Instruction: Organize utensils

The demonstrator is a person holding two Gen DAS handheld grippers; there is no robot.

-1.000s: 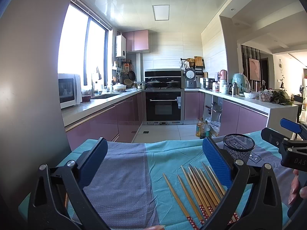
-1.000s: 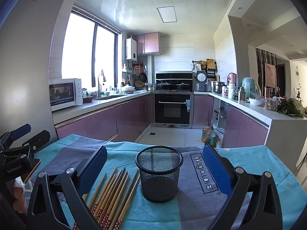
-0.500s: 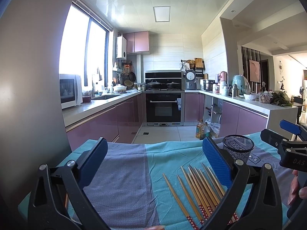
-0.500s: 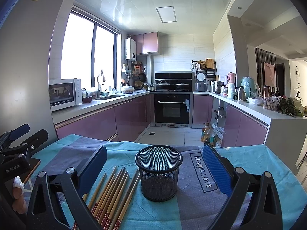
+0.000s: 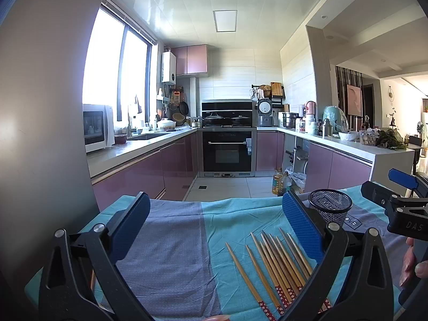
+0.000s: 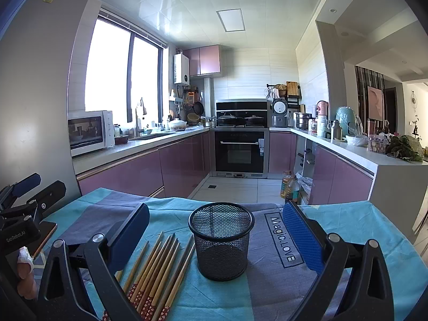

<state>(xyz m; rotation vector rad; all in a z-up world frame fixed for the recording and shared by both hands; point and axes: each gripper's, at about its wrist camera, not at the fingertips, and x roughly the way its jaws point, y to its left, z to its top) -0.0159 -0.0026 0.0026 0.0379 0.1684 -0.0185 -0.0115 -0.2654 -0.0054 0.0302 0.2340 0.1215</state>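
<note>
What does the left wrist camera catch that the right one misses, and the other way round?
Only the left view shows the right claw from the side, at its right edge.

Only the right view shows inside the mesh cup, empty as far as visible, the full "Magic.LOVE" print, and the left claw at its left edge.

Both show the chopsticks lying flat on the cloth beside the cup, and both claws open.

Left claw [image 5: 214, 230]: black plastic frame, blue textured pads [image 5: 299, 227], silver screws. Right claw [image 6: 215, 234]: same build; white "DAS" lettering on its body. Bare fingers, one bandaged white.
</note>
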